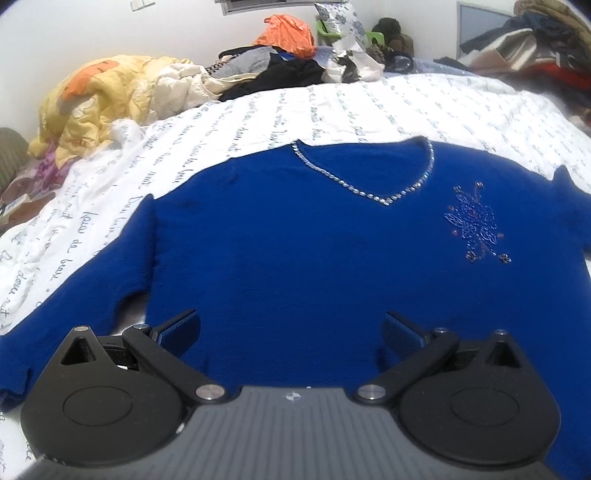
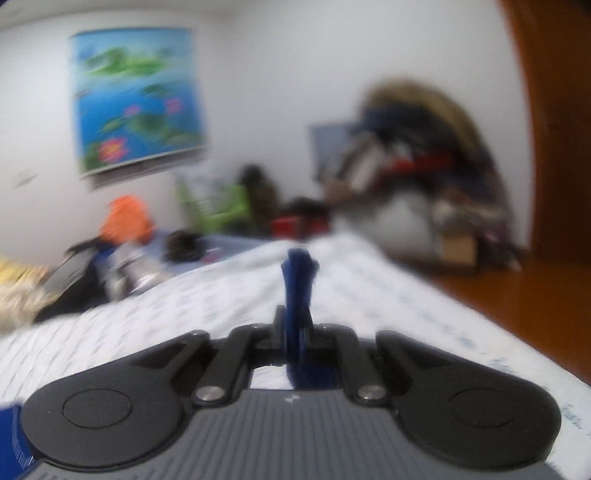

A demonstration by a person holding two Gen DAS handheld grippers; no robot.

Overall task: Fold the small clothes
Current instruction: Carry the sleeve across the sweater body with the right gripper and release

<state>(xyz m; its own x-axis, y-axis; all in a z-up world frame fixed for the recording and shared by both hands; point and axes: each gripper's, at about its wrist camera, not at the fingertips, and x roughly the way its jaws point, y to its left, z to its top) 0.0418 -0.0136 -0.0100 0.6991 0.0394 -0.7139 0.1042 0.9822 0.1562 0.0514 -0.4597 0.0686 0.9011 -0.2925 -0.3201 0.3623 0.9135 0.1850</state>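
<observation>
The bed [image 1: 369, 107] is filling most of the left wrist view, and its white sheet with dark writing is carrying everything. The blue sweater [image 1: 295, 258] is lying flat on it, front side up, with a sparkly V neck [image 1: 369, 184] and a beaded flower [image 1: 474, 225] on the chest. One sleeve [image 1: 92, 266] is stretching out to the side.

The left tool [image 1: 290, 328] is hovering low over the sweater's bottom part with its fingers spread wide — it is gripping nothing. The right tool [image 2: 295, 295] is pinching shut on a bit of blue cloth, likely the sweater's edge, though that view is very blurry.

To do this fold well, the right tool should probably be lifting its bit across the body in one smooth sweep, while the left one is pressing the cloth down so it is not sliding. The soft knit may bunch up, so going slowly seems wise.

Farther back, a yellow blanket [image 1: 103, 96] and an orange bag [image 1: 288, 33] are sitting near the wall — and a blue poster [image 2: 136, 99] is hanging above.
</observation>
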